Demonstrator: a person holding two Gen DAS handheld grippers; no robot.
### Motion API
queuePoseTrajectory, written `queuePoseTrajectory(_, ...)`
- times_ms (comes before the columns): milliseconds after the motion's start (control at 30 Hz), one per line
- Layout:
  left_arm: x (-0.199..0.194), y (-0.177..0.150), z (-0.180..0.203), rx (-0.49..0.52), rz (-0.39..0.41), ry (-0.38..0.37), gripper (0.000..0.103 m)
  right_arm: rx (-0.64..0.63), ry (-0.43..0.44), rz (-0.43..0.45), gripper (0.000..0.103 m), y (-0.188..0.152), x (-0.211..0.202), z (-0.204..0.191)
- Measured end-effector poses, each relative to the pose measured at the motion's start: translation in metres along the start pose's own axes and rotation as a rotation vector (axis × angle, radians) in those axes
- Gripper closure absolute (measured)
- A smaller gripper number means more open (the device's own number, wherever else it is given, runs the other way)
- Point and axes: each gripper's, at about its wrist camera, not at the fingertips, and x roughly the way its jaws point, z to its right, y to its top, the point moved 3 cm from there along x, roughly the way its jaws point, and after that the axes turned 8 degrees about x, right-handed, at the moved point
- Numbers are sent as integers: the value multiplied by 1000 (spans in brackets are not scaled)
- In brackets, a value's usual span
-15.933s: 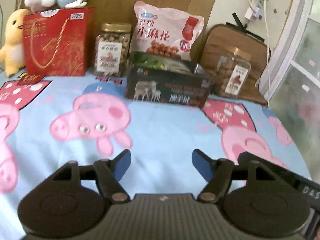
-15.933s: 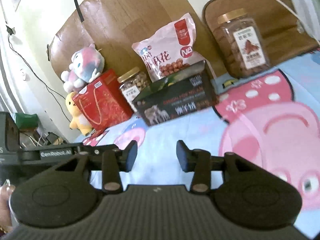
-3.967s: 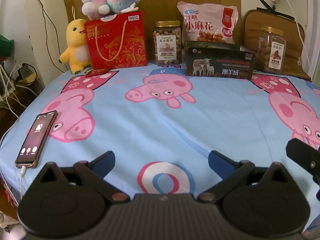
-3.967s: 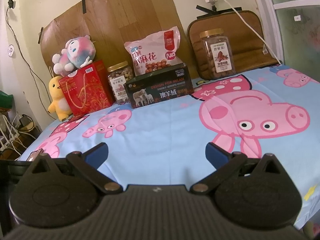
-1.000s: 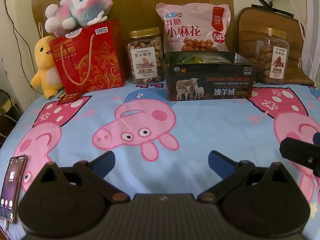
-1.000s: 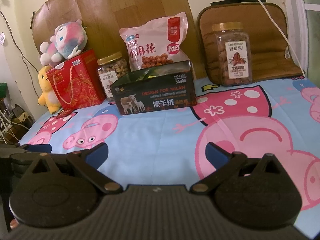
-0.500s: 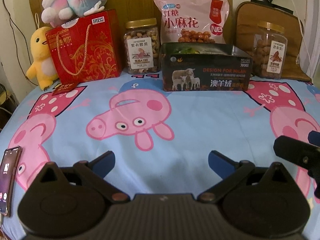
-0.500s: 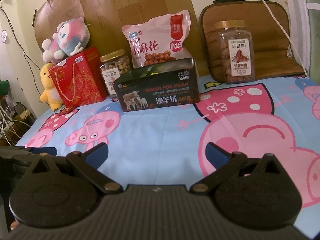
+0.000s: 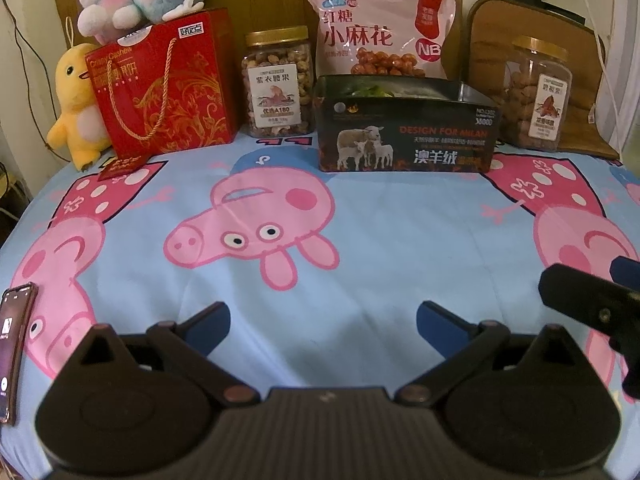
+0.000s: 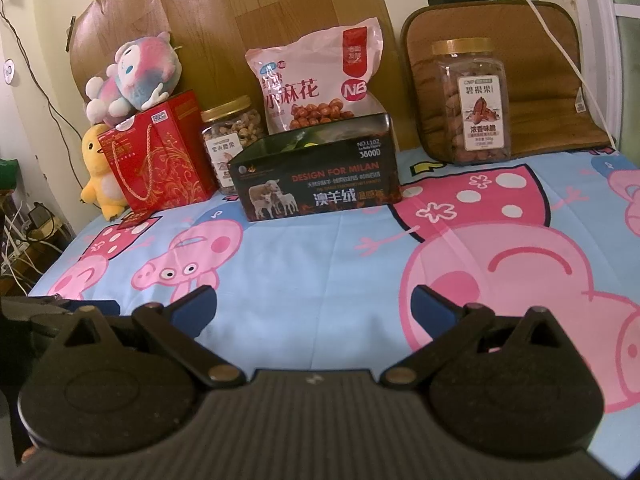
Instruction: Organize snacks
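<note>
Nearest the cameras, the left tool [image 9: 323, 320] and the right tool [image 10: 314, 304] both hover low over the bed with their blue-tipped fingers spread wide apart and nothing between them. Below them lies the blue cartoon-pig bedsheet [image 9: 360, 232], bare across its middle, with a phone [image 9: 14, 344] resting at its left edge.

Farther back, a dark open tin [image 9: 406, 128] stands on the sheet, and something green and pale shows inside it, though what exactly cannot be made out. Behind the tin, in a row along the wooden headboard, stand a red gift bag [image 9: 164, 80], a gold-lidded nut jar [image 9: 278, 82], a pink snack bag [image 9: 380, 30] leaning upright, and, off to the right against a brown cushion [image 10: 520, 80], a second jar [image 10: 472, 100]. Two plush toys sit by the red bag.

The snacks look lined up already, so the organizing seems largely done; if anything remains, it is likely loading more into the tin.
</note>
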Motion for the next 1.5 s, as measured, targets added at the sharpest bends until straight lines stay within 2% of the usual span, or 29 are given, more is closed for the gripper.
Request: queuePoseTrajectory(1500, -1, -4, -3, -32, -24, -25, 0, -1, 4, -4, 0, -1, -2, -3)
